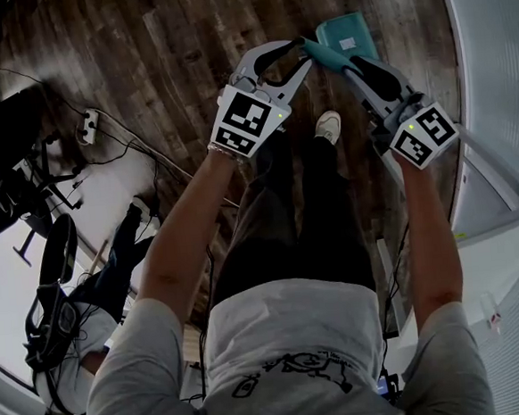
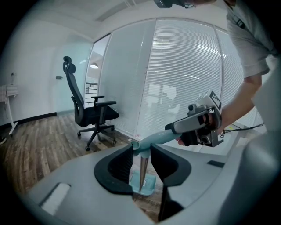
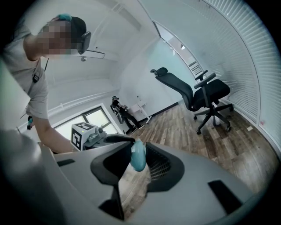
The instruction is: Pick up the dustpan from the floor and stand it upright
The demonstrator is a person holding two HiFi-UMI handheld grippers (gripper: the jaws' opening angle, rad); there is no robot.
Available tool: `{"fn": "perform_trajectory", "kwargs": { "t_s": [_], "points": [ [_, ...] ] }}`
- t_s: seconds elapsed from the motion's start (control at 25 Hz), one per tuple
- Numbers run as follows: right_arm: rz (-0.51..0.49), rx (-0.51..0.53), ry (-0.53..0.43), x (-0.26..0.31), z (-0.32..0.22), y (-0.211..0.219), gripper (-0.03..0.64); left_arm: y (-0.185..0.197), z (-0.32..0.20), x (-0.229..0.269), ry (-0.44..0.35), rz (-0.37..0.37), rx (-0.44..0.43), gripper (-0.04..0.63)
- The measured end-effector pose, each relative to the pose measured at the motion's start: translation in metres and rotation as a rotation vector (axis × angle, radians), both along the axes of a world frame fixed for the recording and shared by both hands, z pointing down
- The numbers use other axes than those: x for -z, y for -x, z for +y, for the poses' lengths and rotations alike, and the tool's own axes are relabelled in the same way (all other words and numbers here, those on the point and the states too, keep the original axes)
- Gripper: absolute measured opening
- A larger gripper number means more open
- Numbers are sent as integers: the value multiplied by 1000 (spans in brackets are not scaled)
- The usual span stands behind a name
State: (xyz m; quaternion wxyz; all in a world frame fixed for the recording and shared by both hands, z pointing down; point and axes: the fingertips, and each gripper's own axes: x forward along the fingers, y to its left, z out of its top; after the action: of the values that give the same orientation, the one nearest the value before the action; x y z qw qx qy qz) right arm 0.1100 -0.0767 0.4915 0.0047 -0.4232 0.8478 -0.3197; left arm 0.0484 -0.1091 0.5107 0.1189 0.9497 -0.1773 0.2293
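The teal dustpan (image 1: 346, 34) hangs above the wooden floor, its pan (image 2: 147, 182) low and its long handle (image 2: 153, 139) slanting up between both grippers. My left gripper (image 1: 299, 51) is shut on the handle where the thin shaft meets the teal grip (image 2: 139, 148). My right gripper (image 1: 354, 62) is at the grip's upper end. In the right gripper view the rounded teal end (image 3: 138, 157) lies against one jaw, and a gap shows to the other ribbed pad (image 3: 157, 166), so the jaws stand open around it.
A black office chair (image 2: 90, 112) stands on the wood floor by the glass wall with blinds (image 2: 184, 79). Cables and a power strip (image 1: 88, 126) lie at the left. The person's shoe (image 1: 328, 125) is just under the grippers.
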Motion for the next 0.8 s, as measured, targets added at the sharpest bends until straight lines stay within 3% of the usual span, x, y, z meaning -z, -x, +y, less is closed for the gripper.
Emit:
{"fn": "perform_trajectory", "kwargs": {
  "t_s": [0.4,0.8],
  "points": [
    [68,-63,3,-2,14,-26,104,-19,14,-1,-9,-17,-20,107],
    [258,-132,24,10,7,-37,115,-19,11,16,8,-31,33,107]
  ]
}}
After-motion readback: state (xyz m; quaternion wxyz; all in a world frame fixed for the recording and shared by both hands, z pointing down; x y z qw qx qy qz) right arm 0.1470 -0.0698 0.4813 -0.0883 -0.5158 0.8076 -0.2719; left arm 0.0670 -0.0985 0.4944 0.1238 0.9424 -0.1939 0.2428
